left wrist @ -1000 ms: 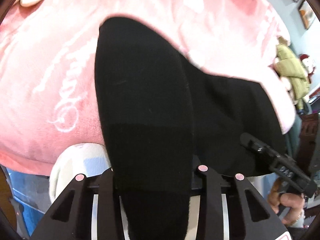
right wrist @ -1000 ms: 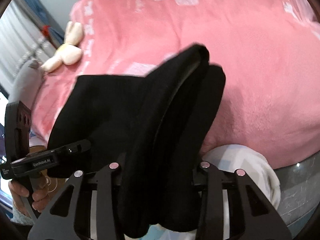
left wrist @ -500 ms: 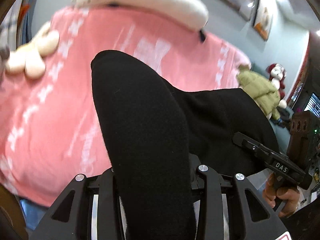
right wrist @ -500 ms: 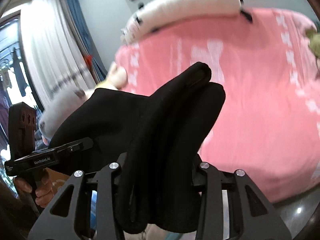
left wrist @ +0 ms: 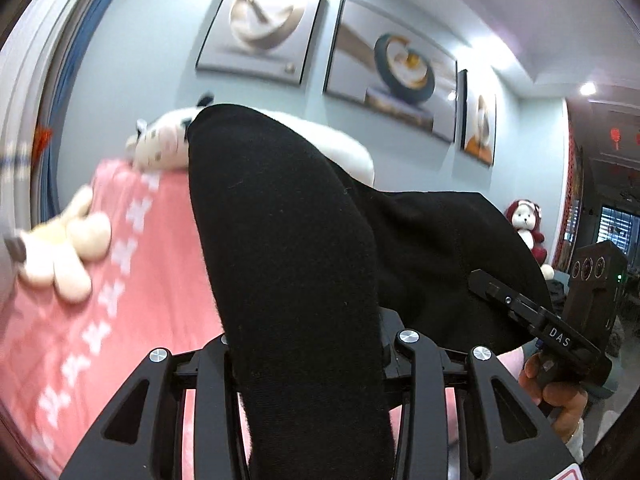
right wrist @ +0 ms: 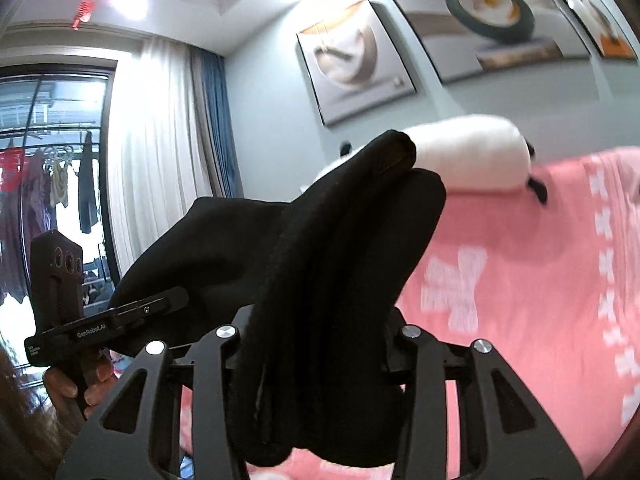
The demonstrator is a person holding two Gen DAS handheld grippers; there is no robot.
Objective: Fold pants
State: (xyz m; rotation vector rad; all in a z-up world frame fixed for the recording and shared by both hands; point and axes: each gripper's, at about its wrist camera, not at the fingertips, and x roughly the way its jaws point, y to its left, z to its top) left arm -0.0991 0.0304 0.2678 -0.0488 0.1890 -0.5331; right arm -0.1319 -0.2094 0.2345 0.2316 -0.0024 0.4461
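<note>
Pants [left wrist: 288, 280] clamped in left gripper [left wrist: 308, 364] and right gripper [right wrist: 320, 360], raised above bed [right wrist: 520, 280]. Left jaws opening slightly; edges to be kept level, fabric taut.

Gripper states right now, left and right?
Left gripper: jaws opening, black fabric pants still clamped between them.
Right gripper: closed on the pants' bunched edge.

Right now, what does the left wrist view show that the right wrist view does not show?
Only the left wrist view shows the red-dressed plush toy by the wall, the cream plush toy on the bed, and a third wall picture. Only the right wrist view shows the window, the white curtain and hanging laundry. Both show the black pants gripped in each gripper, the pink blanket, the long white pillow and two pictures.
</note>
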